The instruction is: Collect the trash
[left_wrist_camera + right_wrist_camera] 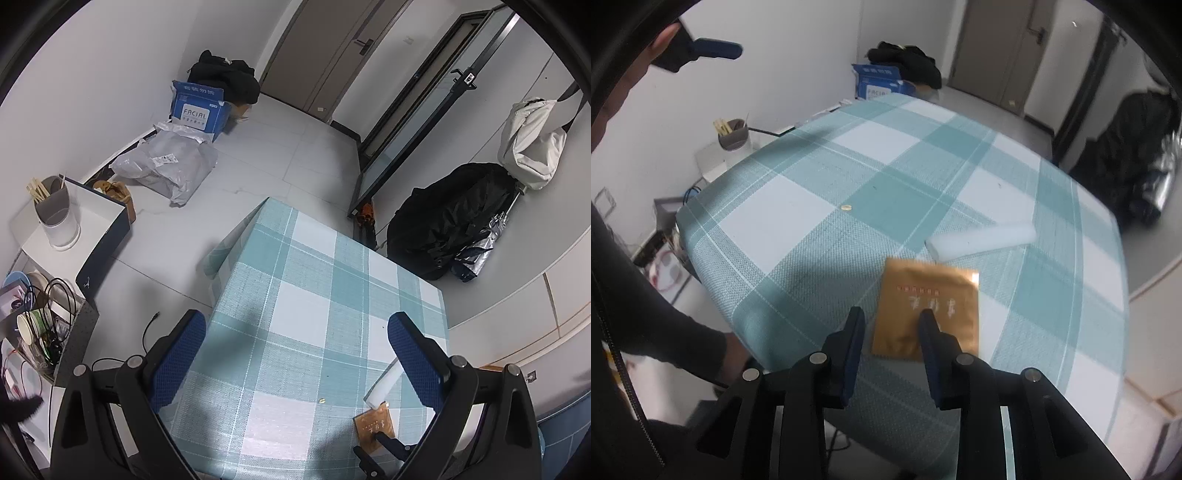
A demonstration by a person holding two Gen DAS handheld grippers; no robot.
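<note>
Hovering low over the near edge of the table [798, 206], the right tool [892, 314] has its two fingers partly apart; nothing is pinched between them, and one fingertip overlaps a flat brown packet [934, 291] lying on the checked teal-and-white cloth. Just beyond the packet lies a white foam stick [982, 240], near it but apart. Farther out on the cloth sits a tiny yellowish crumb [846, 208]. The left tool [295, 325] hangs above the table with its blue-padded fingers spread wide and empty; from its camera the packet [373, 424] and foam stick [384, 384] show at lower right. Beyond the table, a grey-and-white cup [57, 210] holding wooden sticks stands on a white box, and a blue carton [197, 107] rests on the floor by the wall.
</note>
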